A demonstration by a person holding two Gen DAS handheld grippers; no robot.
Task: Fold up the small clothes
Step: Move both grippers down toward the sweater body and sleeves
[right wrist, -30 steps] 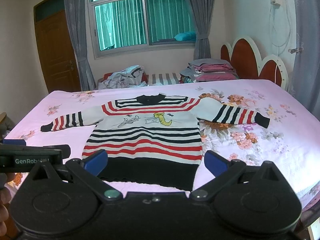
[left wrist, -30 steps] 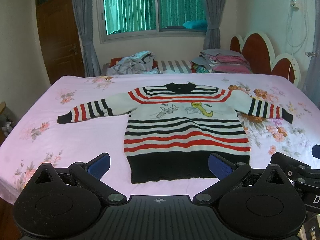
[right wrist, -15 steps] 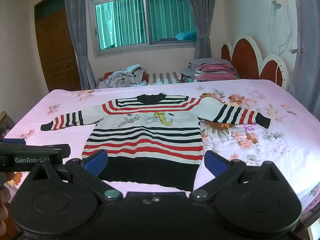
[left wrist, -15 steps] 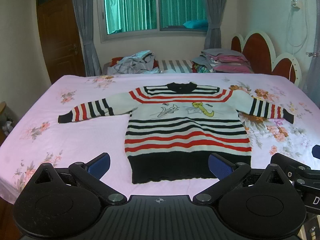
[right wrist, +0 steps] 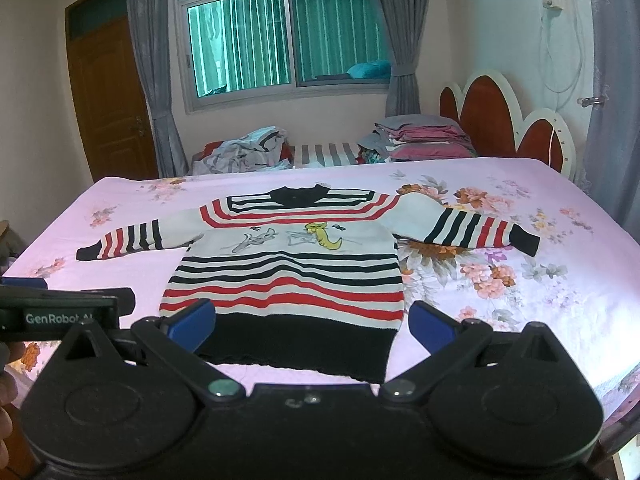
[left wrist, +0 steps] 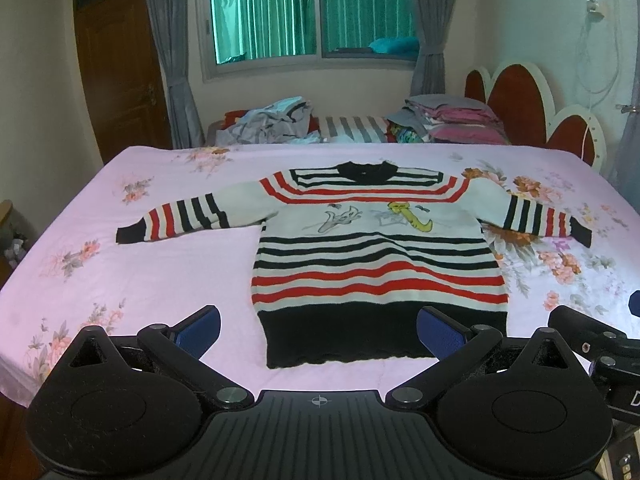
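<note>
A small striped sweater (left wrist: 376,264), white with red and black bands and a cartoon print, lies flat and face up on the pink floral bed sheet (left wrist: 132,280), both sleeves spread out sideways. It also shows in the right wrist view (right wrist: 288,276). My left gripper (left wrist: 318,330) is open and empty, held above the near bed edge in front of the sweater's black hem. My right gripper (right wrist: 312,322) is open and empty, also in front of the hem, to the right of the left one.
A loose heap of clothes (left wrist: 272,124) and a stack of folded clothes (left wrist: 448,120) lie beyond the far side of the bed. A red and white headboard (left wrist: 528,108) stands at the right. The right gripper's body (left wrist: 592,348) shows at the left view's right edge.
Both grippers have barely shifted; the view has drifted very slightly. The sweater has not moved and both jaws stay open.
</note>
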